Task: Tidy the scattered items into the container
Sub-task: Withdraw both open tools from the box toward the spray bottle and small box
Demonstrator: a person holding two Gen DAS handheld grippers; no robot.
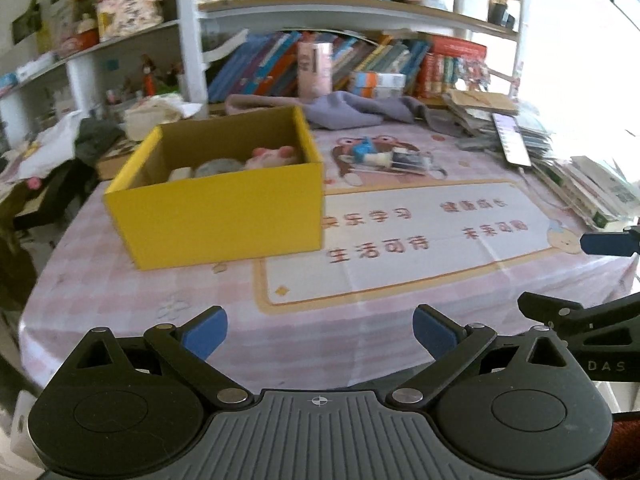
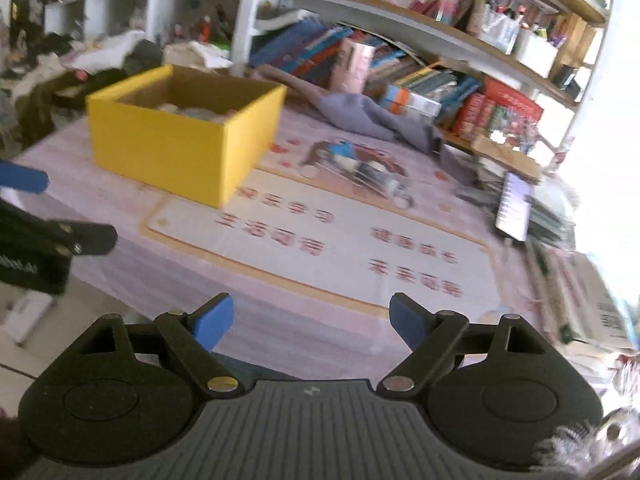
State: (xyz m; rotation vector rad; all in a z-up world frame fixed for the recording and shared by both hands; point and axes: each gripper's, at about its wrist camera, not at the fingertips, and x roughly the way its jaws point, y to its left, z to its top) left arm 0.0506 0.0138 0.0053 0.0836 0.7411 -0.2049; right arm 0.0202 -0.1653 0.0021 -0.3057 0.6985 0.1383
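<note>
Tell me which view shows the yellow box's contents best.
Left wrist: it looks down into the yellow box, showing a pink plush toy and pale items. Right wrist sees the yellow box from lower, with only blurred tops visible inside.

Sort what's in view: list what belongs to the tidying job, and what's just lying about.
Job:
- yellow box, the container, already holding a pink plush
- small bundle of items loose on the mat beyond the box
- left gripper and right gripper, both open and empty

Lying about:
- grey cloth
- phone
- books on the shelf
- pink carton
</note>
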